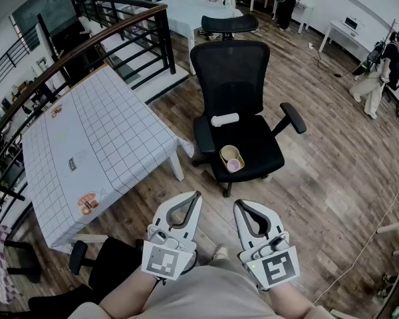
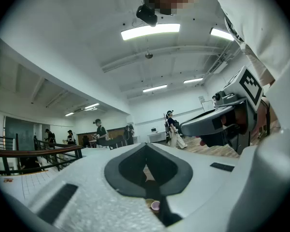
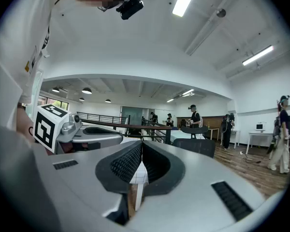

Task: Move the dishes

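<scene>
On the seat of a black office chair [image 1: 243,141] sits a tan bowl [image 1: 231,157] holding a small pink cup [image 1: 233,165], with a white cylinder [image 1: 225,119] lying behind them. The pink cup [image 2: 155,205] also peeks through the left gripper's jaws. My left gripper [image 1: 197,195] and right gripper [image 1: 238,205] hang side by side near my body, well short of the chair. Both are shut with nothing between their tips. In the gripper views, the left gripper [image 2: 146,147] and right gripper [image 3: 141,143] point up and forward.
A table with a white grid cloth [image 1: 93,138] stands to the left, with small items near its edges. A dark railing [image 1: 86,45] runs behind it. Another black chair [image 1: 100,264] is at the lower left. People [image 1: 376,68] stand far right on the wood floor.
</scene>
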A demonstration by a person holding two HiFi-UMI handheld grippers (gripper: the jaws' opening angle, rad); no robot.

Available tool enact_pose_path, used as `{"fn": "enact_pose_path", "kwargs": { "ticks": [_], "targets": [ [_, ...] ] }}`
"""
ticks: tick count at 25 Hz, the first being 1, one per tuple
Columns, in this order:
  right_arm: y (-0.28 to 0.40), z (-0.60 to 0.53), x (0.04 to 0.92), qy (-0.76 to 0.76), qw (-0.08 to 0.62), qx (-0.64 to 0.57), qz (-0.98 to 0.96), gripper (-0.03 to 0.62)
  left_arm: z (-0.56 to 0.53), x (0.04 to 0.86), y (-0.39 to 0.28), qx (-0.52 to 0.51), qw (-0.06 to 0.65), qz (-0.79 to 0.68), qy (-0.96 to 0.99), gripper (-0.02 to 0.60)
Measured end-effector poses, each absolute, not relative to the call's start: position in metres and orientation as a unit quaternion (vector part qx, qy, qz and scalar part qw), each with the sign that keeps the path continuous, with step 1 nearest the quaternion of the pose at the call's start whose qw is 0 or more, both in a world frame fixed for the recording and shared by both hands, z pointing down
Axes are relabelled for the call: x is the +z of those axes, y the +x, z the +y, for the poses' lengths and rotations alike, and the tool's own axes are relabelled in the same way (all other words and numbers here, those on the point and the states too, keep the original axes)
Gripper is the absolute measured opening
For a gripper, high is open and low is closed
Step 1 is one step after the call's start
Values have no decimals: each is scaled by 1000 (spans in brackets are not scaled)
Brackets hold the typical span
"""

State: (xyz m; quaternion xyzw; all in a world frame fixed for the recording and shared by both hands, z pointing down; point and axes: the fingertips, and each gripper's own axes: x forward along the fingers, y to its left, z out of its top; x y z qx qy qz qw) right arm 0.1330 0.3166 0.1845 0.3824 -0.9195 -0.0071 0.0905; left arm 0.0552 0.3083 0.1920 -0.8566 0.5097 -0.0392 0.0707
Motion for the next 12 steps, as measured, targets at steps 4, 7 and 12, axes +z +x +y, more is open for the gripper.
{"fn": "enact_pose_path", "kwargs": {
  "ticks": [4,7,12],
  "targets": [
    [134,315,186,385,90,-4,-919,21,309,195,55,-48,71,507,-857,14],
    [138,314,186,387,85,-2,-918,22,309,196,59,-51,67,509,-857,14],
    [149,311,190,390,82,4,-917,23,308,198,68,-52,70,509,-856,14]
  ]
}}
